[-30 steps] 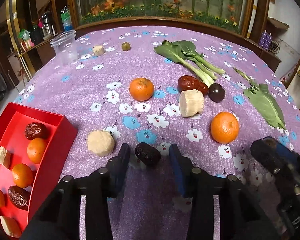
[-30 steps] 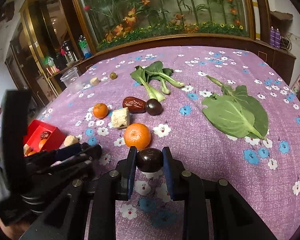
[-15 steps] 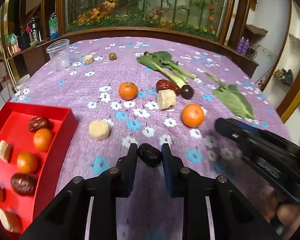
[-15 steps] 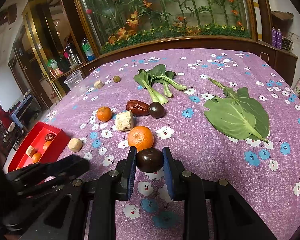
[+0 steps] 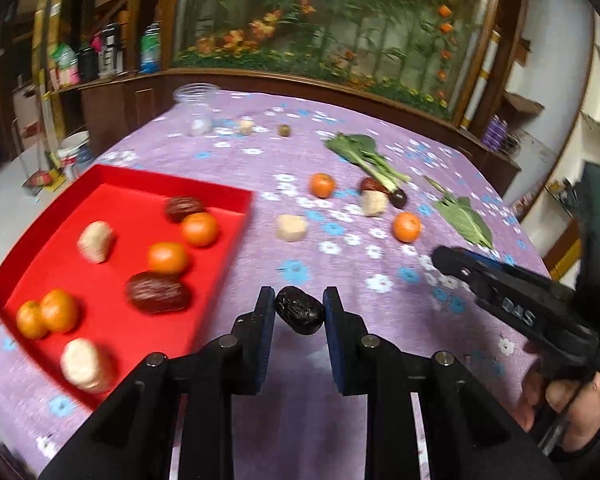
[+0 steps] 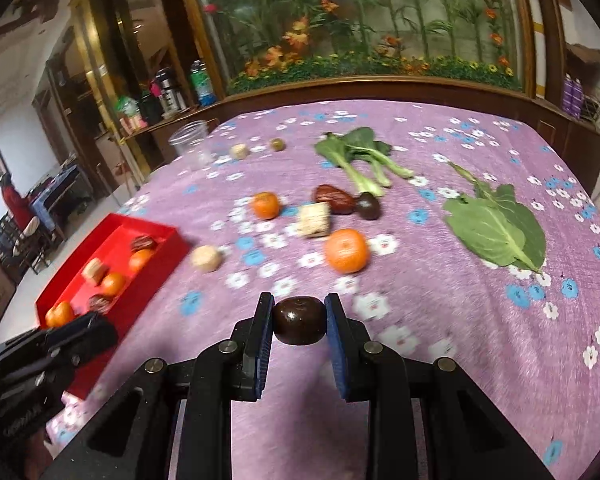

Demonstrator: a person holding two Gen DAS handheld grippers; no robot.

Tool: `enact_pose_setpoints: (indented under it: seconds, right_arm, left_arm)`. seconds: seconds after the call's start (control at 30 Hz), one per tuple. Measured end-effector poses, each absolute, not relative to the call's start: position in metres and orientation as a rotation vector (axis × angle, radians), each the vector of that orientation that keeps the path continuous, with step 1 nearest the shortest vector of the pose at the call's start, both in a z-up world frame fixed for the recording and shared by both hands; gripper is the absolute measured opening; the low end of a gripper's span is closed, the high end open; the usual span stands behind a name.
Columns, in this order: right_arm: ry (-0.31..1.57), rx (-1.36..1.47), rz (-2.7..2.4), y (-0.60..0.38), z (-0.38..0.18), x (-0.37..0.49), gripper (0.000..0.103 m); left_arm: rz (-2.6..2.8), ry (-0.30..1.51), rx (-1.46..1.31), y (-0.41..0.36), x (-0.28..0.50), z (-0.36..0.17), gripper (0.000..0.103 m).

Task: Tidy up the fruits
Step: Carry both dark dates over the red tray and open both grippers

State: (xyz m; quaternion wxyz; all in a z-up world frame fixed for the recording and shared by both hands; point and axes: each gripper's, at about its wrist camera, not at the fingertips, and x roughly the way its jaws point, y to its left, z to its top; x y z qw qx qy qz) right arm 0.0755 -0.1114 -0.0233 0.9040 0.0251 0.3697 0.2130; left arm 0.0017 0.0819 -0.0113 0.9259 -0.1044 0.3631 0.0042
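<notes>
Both hands are carrying their catches toward the red tray (image 5: 236,200) compared w/ a second ago; the tray is now filling much more of the left wrist view. Left gripper (image 5: 299,314) is clenching a wrinkled dark date (image 5: 299,315), lifted off the purple floral cloth (image 5: 340,152), just beside the tray's right wall. Right gripper (image 6: 299,320) is grasping a round dark fruit (image 6: 299,321), hovering over the cloth near the table's front edge, farther from the tray. Tray is sitting at the table's left edge & already holding approx. four oranges, two red-brown dates, three pale chunks. Still lying out on the cloth, mid-table: two oranges (image 6: 347,249), a red date (image 6: 334,199), a dark plum (image 6: 368,205), two pale chunks (image 6: 315,220); a small green fruit (image 6: 277,144) & another pale piece toward the far edge. Leafy greens (image 6: 496,226) are resting on the right side. Judging by this, the sorting looks roughly halfway, w/ two drops pending.
</notes>
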Motion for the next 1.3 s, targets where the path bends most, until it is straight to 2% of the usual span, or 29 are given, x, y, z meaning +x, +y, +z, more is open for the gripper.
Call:
enact_pose_setpoints:
  seconds: [0.4, 0.67, 0.93, 1.3]
  right_arm:
    - [0.717, -0.023, 0.614, -0.016, 0.002, 0.023, 0.028]
    - [0.713, -0.059, 0.714, 0.049, 0.003, 0.019, 0.028]
    - [0.752, -0.096, 0.778, 0.092, -0.012, 0.017, 0.028]
    - [0.792, -0.138, 0.782, 0.100, -0.032, 0.015, 0.029]
  left_arm:
    - [0.147, 0.634, -0.345, 0.181, -0.050, 0.006, 0.023]
    - [0.245, 0.628, -0.366, 0.224, -0.044, 0.003, 0.023]
    - [0.335, 0.701, -0.352, 0.246, -0.016, -0.012, 0.024]
    - [0.378, 0.735, -0.327, 0.249, 0.002, -0.014, 0.024]
